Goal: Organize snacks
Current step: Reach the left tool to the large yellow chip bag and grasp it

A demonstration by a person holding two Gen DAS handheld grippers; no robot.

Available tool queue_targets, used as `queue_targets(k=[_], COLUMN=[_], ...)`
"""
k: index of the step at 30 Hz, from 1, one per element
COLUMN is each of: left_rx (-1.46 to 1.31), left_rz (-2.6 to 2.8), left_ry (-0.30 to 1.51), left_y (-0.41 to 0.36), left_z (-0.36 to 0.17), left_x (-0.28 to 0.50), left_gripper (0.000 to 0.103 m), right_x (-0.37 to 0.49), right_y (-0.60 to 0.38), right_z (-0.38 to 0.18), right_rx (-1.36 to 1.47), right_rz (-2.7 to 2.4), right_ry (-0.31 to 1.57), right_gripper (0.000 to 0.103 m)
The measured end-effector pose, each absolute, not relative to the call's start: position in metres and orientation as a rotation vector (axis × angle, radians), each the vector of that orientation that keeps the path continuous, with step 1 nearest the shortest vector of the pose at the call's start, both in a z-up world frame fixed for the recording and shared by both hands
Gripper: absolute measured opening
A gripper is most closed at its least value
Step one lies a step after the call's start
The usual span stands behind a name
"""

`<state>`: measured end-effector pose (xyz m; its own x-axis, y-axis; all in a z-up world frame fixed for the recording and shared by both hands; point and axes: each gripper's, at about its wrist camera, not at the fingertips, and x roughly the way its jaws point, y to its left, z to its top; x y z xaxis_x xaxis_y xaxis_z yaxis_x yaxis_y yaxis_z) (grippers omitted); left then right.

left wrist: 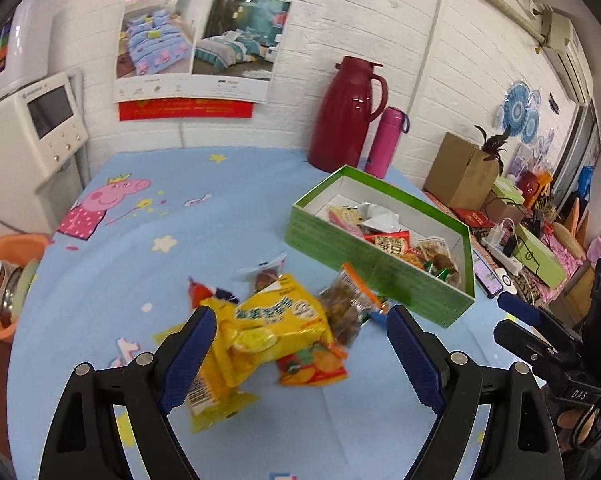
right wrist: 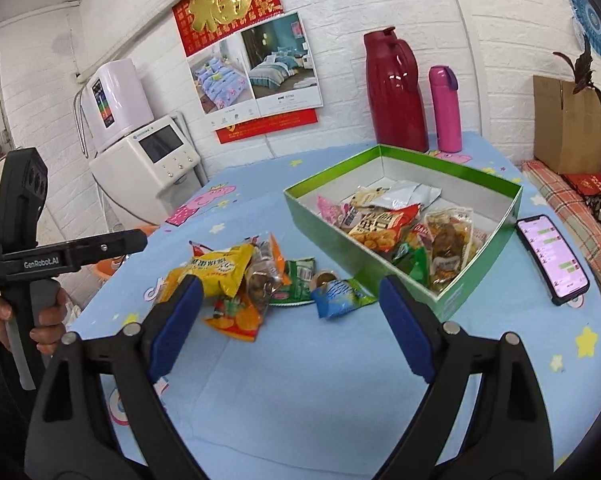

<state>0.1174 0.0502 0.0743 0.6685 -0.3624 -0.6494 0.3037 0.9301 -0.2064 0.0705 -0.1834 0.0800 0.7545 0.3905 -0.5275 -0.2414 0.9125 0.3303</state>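
1. The left gripper [left wrist: 296, 316] stands wide open above the table, its blue-padded fingers [left wrist: 188, 356] spread to either side of the loose snack pile and holding nothing.
2. The right gripper [right wrist: 290, 292] is likewise spread wide and empty, hovering over the blue cloth with the pile just ahead of its tips.
3. In the left wrist view, a yellow snack bag [left wrist: 260, 320] lies between the fingers at 12 o'clock, partly hidden behind the left pad; an orange packet [left wrist: 312, 364] lies just beneath it.
4. A clear packet of brown snacks [left wrist: 346, 304] touches the yellow bag at its 3 o'clock side.
5. In the right wrist view, a green packet [right wrist: 298, 280] and a blue-green packet [right wrist: 338, 292] lie at 3 o'clock of the pile, the latter just beside the box.
6. The green box [right wrist: 480, 280] sits open at 1 o'clock of the right gripper, with several snack packets [right wrist: 384, 224] already lying inside.
7. A phone [right wrist: 552, 258] with a lit screen rests flat on the cloth at 3 o'clock of the box, near it but apart.
8. A dark red thermos jug [right wrist: 394, 92] and a pink bottle [right wrist: 444, 108] stand upright side by side at 12 o'clock, behind the box by the wall.
9. The blue tablecloth [right wrist: 300, 392] carries cartoon pigs and stars.
10. At 9 o'clock in the right wrist view, a hand [right wrist: 46, 320] grips the handle of the left tool.
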Motion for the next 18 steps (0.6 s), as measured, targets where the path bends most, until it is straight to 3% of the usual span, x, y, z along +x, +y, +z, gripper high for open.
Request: queue_targets(k=[9,12,16,18], left_rx=[-0.218,-0.223,-0.270,-0.272], left_rz=[-0.343,-0.370,-0.482,-0.527], left_ry=[0.837,0.844,0.864,0.883], left_y=[0.102,0.102,0.097,0.090], left_z=[0.035,0.030,0.025,0.017], left_x=[0.131,0.139,0.144,0.145], left_gripper=[0.088,0.088,0.073,0.069], right_x=[0.091,0.107,0.142,0.163], right_y=[-0.139,-0.128,-0.112,-0.106], right_z=[0.047,0.054,0.063,0.060], right_rx=[0.347,0.328,0.337,0.359], right_rz=[0.508,0.549,0.636,0.658], right_ry=[0.771,0.772,0.789,0.818], right_gripper=[0.090,0.084,0.069,0.066])
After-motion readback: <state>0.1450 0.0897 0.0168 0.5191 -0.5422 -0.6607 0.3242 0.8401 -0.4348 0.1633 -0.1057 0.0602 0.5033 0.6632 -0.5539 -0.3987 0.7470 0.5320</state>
